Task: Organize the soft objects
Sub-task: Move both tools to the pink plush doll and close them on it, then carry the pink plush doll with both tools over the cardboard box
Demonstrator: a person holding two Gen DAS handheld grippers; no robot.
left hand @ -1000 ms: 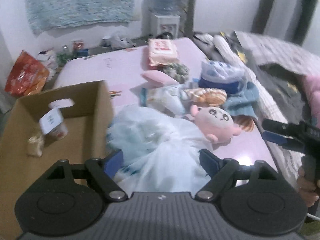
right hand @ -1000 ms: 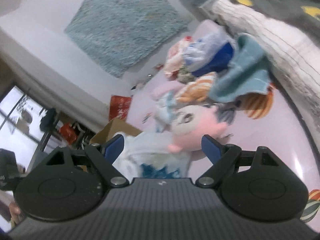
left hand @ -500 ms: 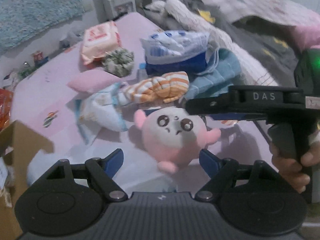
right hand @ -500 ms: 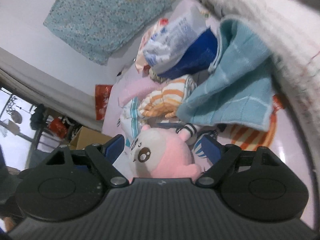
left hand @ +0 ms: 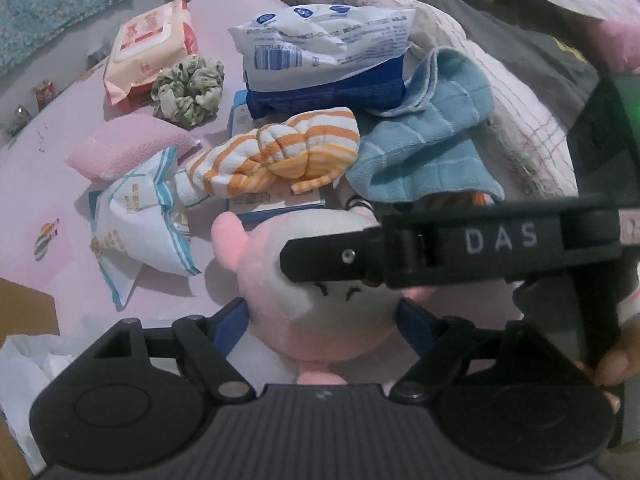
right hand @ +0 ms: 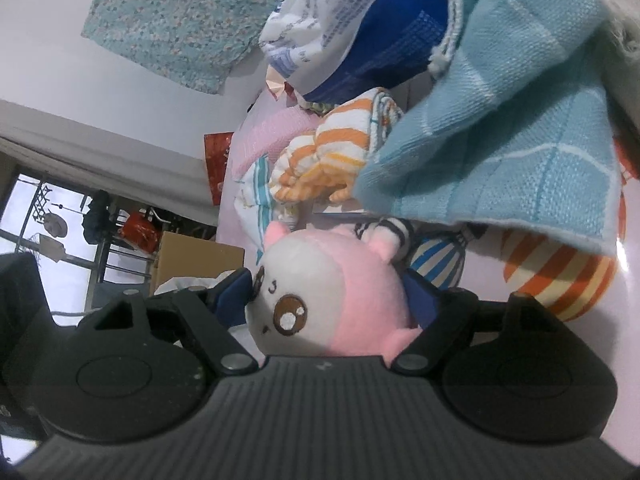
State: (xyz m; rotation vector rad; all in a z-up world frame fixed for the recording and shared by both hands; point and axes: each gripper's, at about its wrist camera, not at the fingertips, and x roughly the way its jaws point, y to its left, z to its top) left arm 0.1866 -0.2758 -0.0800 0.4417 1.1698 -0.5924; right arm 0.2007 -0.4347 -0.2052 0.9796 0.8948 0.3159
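Left wrist view: the left tool (left hand: 320, 316) straddles a pink plush toy (left hand: 320, 320) on the pink bed (left hand: 72, 188), fingers apart. Right wrist view: the right tool (right hand: 330, 294) flanks the plush toy (right hand: 332, 300); whether it clamps cannot be told.

Light: dim, cool indoor cast, both views.
Source: daylight through window (right hand: 44, 216), washed out.
Glare: small sheen on pink bed surface (right hand: 622, 256).
Edges: strong fisheye bending, dark corners.
Focus: soft, grainy throughout.
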